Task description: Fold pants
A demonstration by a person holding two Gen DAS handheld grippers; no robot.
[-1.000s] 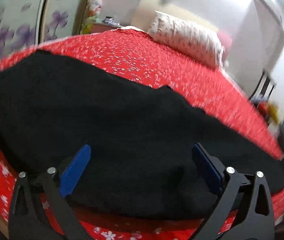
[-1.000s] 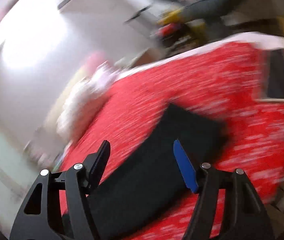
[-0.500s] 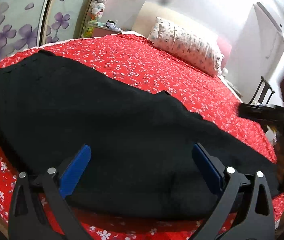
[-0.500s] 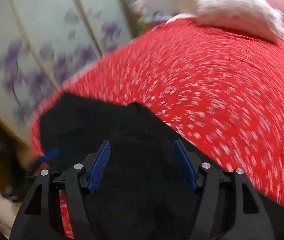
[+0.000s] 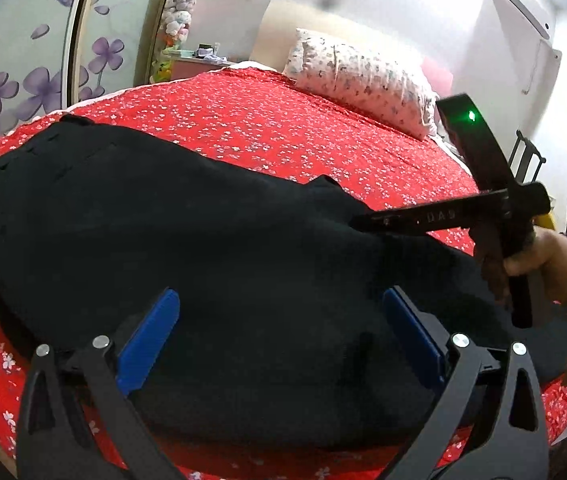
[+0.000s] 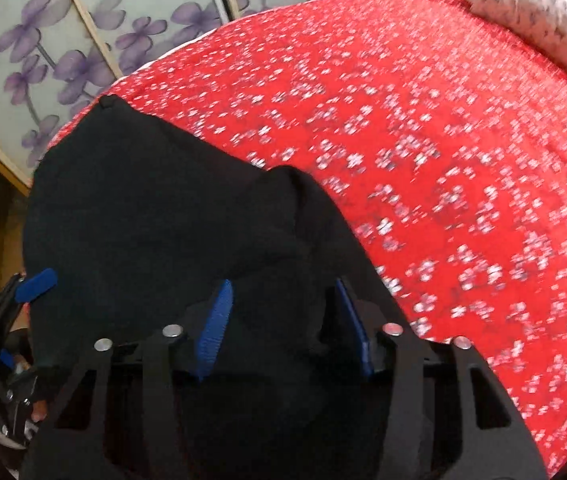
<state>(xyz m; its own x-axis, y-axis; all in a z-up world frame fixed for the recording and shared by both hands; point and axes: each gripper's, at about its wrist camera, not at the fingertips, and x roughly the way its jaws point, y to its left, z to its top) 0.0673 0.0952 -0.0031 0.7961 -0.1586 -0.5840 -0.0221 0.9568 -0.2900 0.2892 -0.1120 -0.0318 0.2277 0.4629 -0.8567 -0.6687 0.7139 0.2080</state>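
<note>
Black pants (image 5: 187, 240) lie spread across the near part of a red flowered bed (image 5: 283, 128). My left gripper (image 5: 279, 332) is open, its blue pads wide apart low over the pants near the bed's front edge. My right gripper (image 6: 283, 320) is open just above the pants (image 6: 155, 216), with a raised fold of black cloth between its blue pads (image 6: 215, 320). In the left wrist view the right gripper (image 5: 357, 220) reaches in from the right, its tip at the pants' far edge. The left gripper shows at the left edge of the right wrist view (image 6: 23, 300).
A white patterned pillow (image 5: 363, 80) lies at the bed's head. Sliding doors with purple flowers (image 5: 23, 76) stand to the left. A white cabinet (image 5: 523, 52) and a dark chair (image 5: 527, 160) are at the right. The bed edge runs just below my left gripper.
The right gripper has swung in from the right and come down over the pants' middle, with a fold of cloth now between its pads. The left gripper has stayed in place.
</note>
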